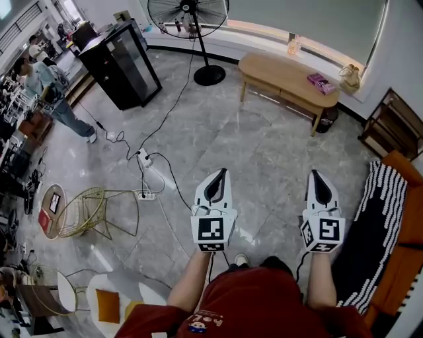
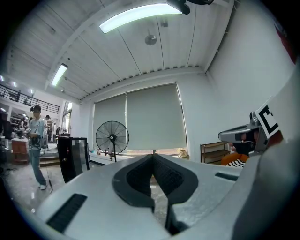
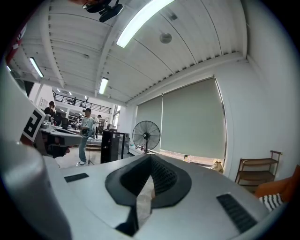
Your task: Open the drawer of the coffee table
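Head view first: you're standing back on the marble floor with both arms out level. Your left tongs (image 1: 222,174) are pinched shut with nothing in them, and your right tongs (image 1: 315,173) look the same, tips together and empty. The coffee table (image 1: 284,74) sits well ahead of both tips, slightly right of the right pair, under the window. I can't pick out its drawer from here. The standing fan (image 1: 190,14) is far ahead of the left tips.

Left gripper view: the dark pads meet at the tip with nothing between them. The fan stands ahead and left of the tips, and the tongs' own body hides most of the table.

Right gripper view: jaws closed at the tips again, only floor showing through the slot lower down, and the fan just left of them.

By my reading, the job hasn't started. You have yet to walk up, find the drawer front, open a pair of tongs, take hold and pull.
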`<state>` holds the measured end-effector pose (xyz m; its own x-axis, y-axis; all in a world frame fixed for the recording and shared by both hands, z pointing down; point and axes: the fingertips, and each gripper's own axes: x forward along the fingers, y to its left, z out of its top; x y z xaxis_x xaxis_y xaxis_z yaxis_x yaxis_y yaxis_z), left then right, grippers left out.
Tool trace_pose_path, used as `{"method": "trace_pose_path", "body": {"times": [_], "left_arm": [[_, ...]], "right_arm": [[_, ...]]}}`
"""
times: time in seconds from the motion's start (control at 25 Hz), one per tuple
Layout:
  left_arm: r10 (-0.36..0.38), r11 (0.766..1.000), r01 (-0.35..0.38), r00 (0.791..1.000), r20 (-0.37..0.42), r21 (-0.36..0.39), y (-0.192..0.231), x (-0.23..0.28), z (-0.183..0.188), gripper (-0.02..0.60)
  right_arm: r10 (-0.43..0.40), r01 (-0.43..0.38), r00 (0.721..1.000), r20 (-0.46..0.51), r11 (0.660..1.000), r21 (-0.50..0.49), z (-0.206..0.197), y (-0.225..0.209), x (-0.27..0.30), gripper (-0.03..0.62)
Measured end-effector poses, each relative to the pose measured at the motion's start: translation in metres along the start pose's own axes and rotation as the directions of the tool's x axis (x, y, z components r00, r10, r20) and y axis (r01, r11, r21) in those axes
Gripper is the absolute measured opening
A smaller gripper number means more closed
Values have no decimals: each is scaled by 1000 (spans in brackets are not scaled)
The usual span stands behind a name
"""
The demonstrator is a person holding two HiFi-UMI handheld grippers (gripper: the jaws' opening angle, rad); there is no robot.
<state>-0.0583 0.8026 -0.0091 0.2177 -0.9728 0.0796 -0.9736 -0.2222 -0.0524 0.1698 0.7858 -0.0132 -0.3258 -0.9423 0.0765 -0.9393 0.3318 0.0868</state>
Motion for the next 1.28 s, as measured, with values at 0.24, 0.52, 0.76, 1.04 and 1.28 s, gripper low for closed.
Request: {"method": "trace_pose_path", "body": {"times": [0.24,0.52,0.76,1.04,1.28], "left_arm": [[-3,1000,3,1000,-20,-25,20,12,-13,6],[8,1000,-8,1000,-30,-20,28,56,-22,6],[12,1000,-12,1000,-28,-4,23,128,-11,6],[27,1000,-28,999,-34,0,14,216,3,6],[44,999,-44,997,-57,3,10,277,4,6]], "right_arm": [[36,-37,998,-45,999,-11,-12,20,22,-5],[43,-42,998,-53,999,13,-26,0,69,-5],[52,-51,998,-42,998,28,-22,-42,132,-5],[63,-62,997,-49,998,28,-21,-97,204,-5],[67,-65,996,-58,997,32,-21,-136,257,-5]]}}
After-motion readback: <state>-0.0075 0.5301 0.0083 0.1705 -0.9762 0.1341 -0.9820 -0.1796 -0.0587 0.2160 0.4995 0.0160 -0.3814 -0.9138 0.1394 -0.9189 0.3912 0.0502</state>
